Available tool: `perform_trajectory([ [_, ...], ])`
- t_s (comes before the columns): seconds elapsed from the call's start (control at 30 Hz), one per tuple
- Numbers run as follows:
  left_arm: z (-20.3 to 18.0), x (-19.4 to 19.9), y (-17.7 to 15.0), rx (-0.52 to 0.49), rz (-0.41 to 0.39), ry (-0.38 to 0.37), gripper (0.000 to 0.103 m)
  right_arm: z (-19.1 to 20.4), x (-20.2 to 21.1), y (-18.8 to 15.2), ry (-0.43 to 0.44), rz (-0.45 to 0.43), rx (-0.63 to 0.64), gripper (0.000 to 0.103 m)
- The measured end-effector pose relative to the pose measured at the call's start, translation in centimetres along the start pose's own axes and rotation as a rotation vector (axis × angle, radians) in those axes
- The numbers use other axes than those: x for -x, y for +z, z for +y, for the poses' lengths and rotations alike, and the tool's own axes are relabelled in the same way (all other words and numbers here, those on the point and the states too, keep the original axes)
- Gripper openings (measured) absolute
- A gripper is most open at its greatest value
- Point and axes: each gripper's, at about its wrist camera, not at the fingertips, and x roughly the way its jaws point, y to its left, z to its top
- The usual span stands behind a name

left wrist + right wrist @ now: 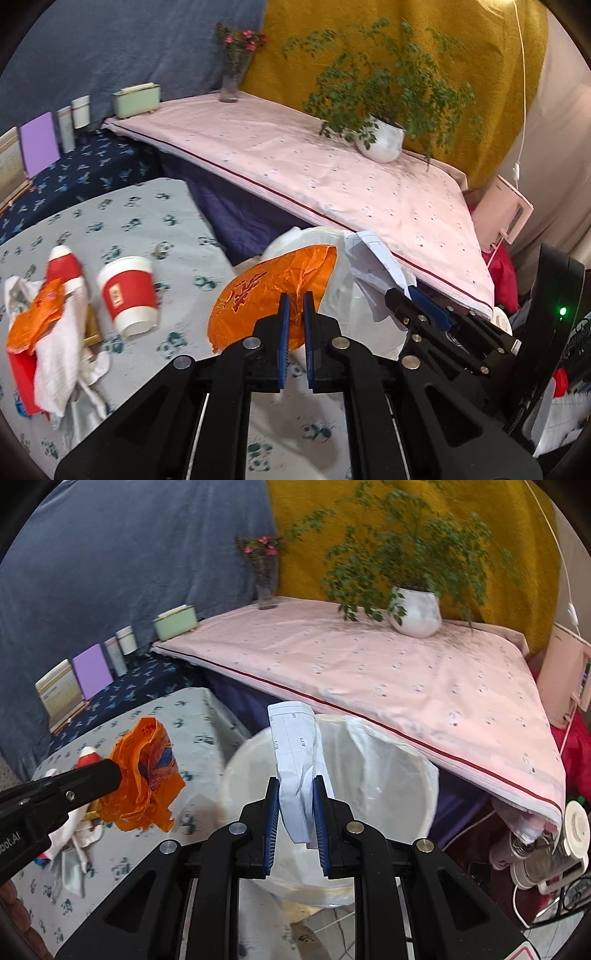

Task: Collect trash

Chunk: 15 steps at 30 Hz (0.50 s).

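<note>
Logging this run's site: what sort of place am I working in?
Likely a lived-in home room: cloth-covered tables, a potted plant, a flower vase, and a lined trash bin.

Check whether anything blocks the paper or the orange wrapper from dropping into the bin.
Nothing visible does. The paper in the right gripper hangs over the open lined bin. The orange wrapper in the left gripper sits beside the rim, with only open air between.

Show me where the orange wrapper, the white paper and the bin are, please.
orange wrapper point(142, 775): right wrist view, on its crumpled middle.
white paper point(295, 760): right wrist view, on the folded sheet above the claw.
bin point(388, 775): right wrist view, on the inner wall of its white liner.
</note>
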Motion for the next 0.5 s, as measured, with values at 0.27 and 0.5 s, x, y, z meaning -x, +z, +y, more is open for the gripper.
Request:
perform_trajectory([
  [0.27, -1.9, -4.2, 1.1, -0.010, 0.032, -0.082, 0.009, -2.3, -2.5, -0.6, -0.031, 0.043, -0.035, 0.019],
  [0.5, -1.1, -5.1, 1.6, 0.032, 0.015, -0.061, 0.049, -2.7, -2.9, -0.3, -0.044, 0.025, -0.059, 0.048],
])
